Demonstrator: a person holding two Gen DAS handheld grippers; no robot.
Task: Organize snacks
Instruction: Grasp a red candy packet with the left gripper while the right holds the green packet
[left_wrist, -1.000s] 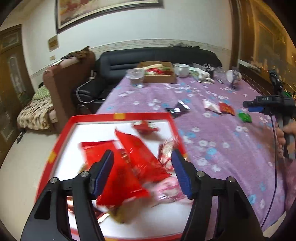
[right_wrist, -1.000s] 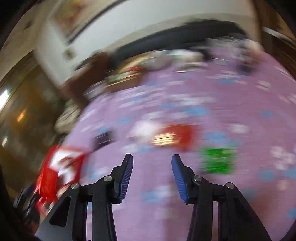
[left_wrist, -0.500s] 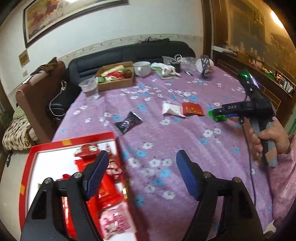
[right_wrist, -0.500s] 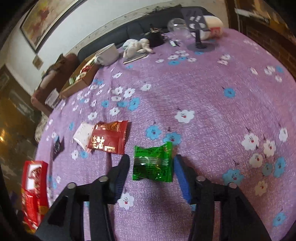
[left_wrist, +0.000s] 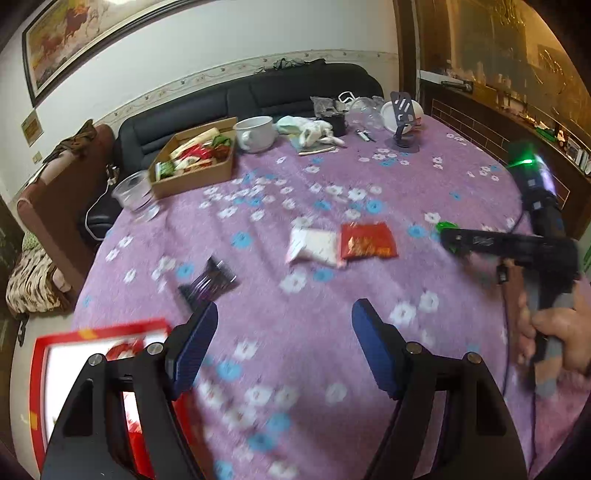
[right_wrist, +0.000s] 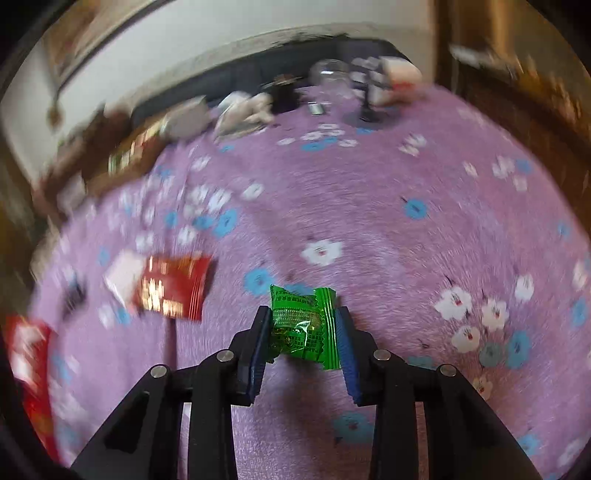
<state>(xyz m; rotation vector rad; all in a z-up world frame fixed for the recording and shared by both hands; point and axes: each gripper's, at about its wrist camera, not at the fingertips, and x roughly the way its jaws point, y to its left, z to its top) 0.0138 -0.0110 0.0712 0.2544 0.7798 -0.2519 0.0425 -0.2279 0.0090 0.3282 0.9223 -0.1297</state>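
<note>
Right tool (right_wrist: 301, 341) is closing on the green snack packet (right_wrist: 304, 325): the packet sits between the two blue pads, the left pad against its crumpled side and the right pad at its crimped right edge. Its jaws stand narrow, about the packet's width. The packet's long axis runs roughly from near to far along the tool's fingers, tilted a little, with one crimped end pointing far and the other toward the tool's body; whether it is lifted clear of the cloth I cannot tell. In the left wrist view that tool (left_wrist: 448, 236) reaches in from the right, gripped by a hand (left_wrist: 554, 332), with a bit of green at its tip.

Left of the green packet lies a red snack packet (right_wrist: 173, 286), its long axis running left to right, and touching its left edge a white snack packet (left_wrist: 314, 245). Farther left a small dark packet (left_wrist: 208, 282) lies apart from both.

Left tool (left_wrist: 284, 349) hangs wide open with nothing between its pads, above the purple flowered cloth of the desk (left_wrist: 332, 177). At its near left is the red tray (left_wrist: 99, 326) holding red packets. On the far side stand a cardboard box (left_wrist: 195, 177) of snacks and a white bowl (left_wrist: 255, 133).
</note>
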